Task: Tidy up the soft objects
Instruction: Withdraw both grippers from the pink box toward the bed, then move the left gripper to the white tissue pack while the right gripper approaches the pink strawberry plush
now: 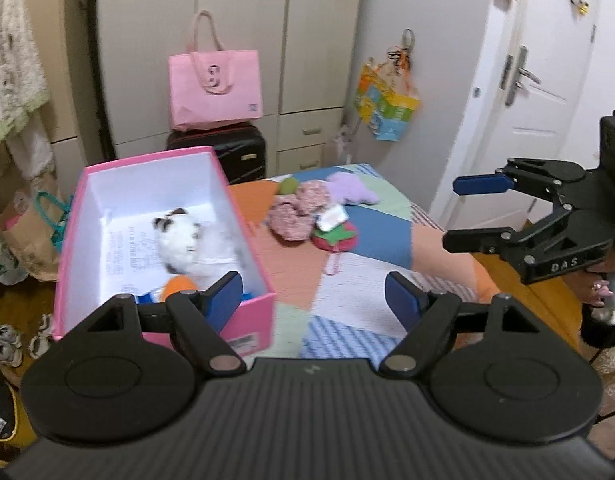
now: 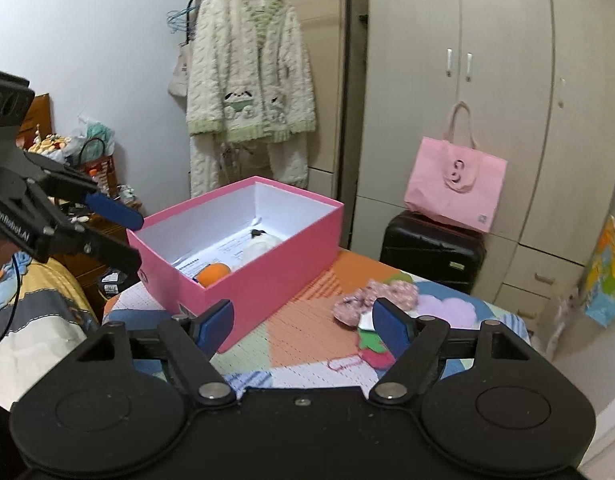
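A pink box (image 1: 249, 312) with a white inside stands on the patchwork bed cover (image 1: 347, 292). In it lie a white plush cat (image 1: 183, 240) and an orange-and-blue toy (image 1: 179, 286). To its right lies a heap of soft things: pink floral pieces (image 1: 295, 216), a purple plush (image 1: 349, 188), a green ball (image 1: 288, 187) and a red strawberry pouch (image 1: 335, 238). My left gripper (image 1: 313, 300) is open and empty over the box's near corner. My right gripper (image 1: 453, 210) is open and empty at the right. In the right wrist view the box (image 2: 267, 276) and heap (image 2: 371, 296) lie ahead of my right gripper (image 2: 303, 328).
A black suitcase (image 1: 235, 152) with a pink tote bag (image 1: 215, 88) on it stands behind the bed, in front of wardrobes. A white door (image 1: 539, 92) is on the right. A fluffy robe (image 2: 247, 88) hangs at the left. Bags and shoes clutter the floor (image 1: 27, 248).
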`<state>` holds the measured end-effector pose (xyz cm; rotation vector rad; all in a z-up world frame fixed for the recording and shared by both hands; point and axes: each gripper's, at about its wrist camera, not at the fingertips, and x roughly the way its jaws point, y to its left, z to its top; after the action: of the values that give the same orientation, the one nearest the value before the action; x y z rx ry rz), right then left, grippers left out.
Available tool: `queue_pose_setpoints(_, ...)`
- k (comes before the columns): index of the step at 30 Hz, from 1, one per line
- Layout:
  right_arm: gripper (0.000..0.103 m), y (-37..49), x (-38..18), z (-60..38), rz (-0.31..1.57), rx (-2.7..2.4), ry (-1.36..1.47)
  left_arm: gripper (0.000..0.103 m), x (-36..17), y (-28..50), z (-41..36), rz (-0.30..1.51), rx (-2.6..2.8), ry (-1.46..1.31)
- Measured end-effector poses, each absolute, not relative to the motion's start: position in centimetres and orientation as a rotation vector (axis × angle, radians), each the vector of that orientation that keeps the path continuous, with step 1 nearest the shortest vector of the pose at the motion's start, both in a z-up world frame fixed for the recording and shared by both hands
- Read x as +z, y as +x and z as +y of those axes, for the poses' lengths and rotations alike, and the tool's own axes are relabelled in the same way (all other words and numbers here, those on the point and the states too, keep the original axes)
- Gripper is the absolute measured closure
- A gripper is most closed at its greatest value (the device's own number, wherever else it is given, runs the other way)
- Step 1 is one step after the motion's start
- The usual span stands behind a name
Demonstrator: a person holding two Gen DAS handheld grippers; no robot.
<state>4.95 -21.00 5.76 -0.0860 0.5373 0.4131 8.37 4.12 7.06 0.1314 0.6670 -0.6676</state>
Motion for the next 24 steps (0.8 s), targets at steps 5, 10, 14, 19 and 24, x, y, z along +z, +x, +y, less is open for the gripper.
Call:
queue_pose_setpoints(5,0.021,3.7,4.7,-23.1,0.537,0.373,-0.048,0.025,5.4,7.3,1.6,0.663,-0.707,0.141)
queue_pose_setpoints(10,0.02,3.3,3.3,-24.9,0.522,0.33,-0.043,0.025,3.9,7.1,-0.5,0.679,-0.757,0.13)
queue_pose_setpoints(14,0.019,3.5,2.0,-25.7,0.502,0.316,-0.065,0.025,3.0,7.9,-1.9,0.681,-0.762,0.117)
queue_pose_setpoints(19,0.019,5.0,-0.2,-25.9,0.534,0.346,-0.077,0.025,1.9,9.5,-3.7,0.667,-0.751,0.11)
queue_pose_setpoints(24,0.019,7.3,-2.8,-25.9,0.562,0.388,-0.072,0.028,0.2,11.7,-5.3,0.673,-0.746,0.063)
